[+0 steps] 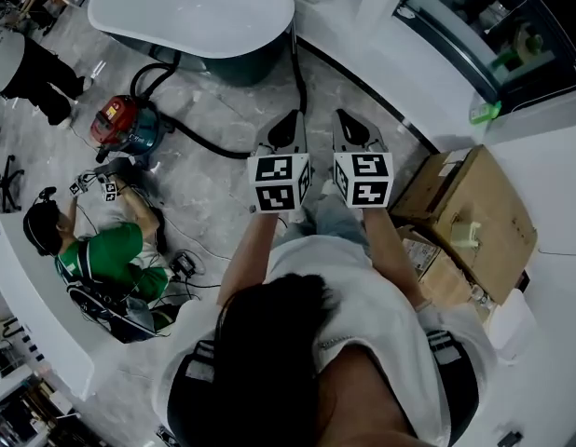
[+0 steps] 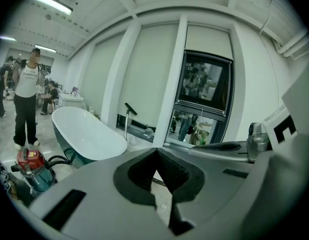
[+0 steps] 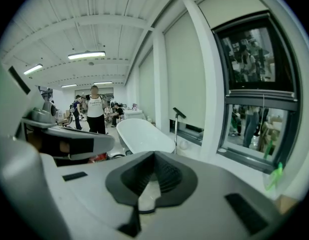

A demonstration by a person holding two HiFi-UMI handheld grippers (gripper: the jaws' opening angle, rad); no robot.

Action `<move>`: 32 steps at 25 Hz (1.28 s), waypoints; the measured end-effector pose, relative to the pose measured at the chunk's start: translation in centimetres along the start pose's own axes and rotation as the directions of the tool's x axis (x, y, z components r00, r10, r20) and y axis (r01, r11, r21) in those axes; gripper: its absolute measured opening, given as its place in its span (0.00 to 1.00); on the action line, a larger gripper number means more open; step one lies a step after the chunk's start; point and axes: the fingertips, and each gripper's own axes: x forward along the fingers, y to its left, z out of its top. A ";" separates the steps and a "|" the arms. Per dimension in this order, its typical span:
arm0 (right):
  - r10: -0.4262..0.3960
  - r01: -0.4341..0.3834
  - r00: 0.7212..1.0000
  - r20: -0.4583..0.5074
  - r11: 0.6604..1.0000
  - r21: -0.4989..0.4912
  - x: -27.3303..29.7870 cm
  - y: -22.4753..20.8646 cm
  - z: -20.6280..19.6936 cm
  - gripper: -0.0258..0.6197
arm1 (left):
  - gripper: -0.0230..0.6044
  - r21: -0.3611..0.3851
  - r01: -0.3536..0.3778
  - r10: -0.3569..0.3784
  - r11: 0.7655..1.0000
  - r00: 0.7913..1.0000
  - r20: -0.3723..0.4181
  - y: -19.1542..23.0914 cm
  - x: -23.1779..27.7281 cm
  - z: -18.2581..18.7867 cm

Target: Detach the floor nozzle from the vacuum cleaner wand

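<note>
A red and teal canister vacuum cleaner (image 1: 126, 125) stands on the grey floor at the left, by the bathtub. Its black hose (image 1: 213, 147) runs along the floor and on up past the tub's end. I cannot make out the floor nozzle or the wand in any view. My left gripper (image 1: 288, 121) and right gripper (image 1: 349, 123) are held side by side in the air in front of the person, both shut with nothing between the jaws. The left gripper view shows its shut gripper (image 2: 156, 154) and the vacuum cleaner (image 2: 32, 168) low at the left. The right gripper (image 3: 153, 156) is shut and empty too.
A white bathtub (image 1: 195, 12) stands beyond the vacuum, with a floor tap (image 2: 127, 119) at its end. Cardboard boxes (image 1: 467, 208) lie at the right by the window wall. One person in green (image 1: 111, 259) sits on the floor at the left; another (image 2: 26, 99) stands farther back.
</note>
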 end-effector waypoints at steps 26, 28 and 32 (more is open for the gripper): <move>0.039 -0.039 0.999 0.014 0.999 -0.002 10.8 -8.4 4.8 0.06 | 0.04 -0.003 -0.038 0.038 0.999 0.999 0.013 1.5 12.7 5.3; 0.047 -0.047 0.999 0.013 0.999 -0.006 11.6 -9.5 5.3 0.06 | 0.04 -0.003 -0.043 0.043 0.999 0.999 0.015 1.2 13.9 5.8; 0.078 -0.078 0.997 0.014 0.997 -0.020 12.9 -11.3 6.2 0.06 | 0.04 -0.008 -0.064 0.064 0.998 0.998 0.015 0.8 16.1 6.7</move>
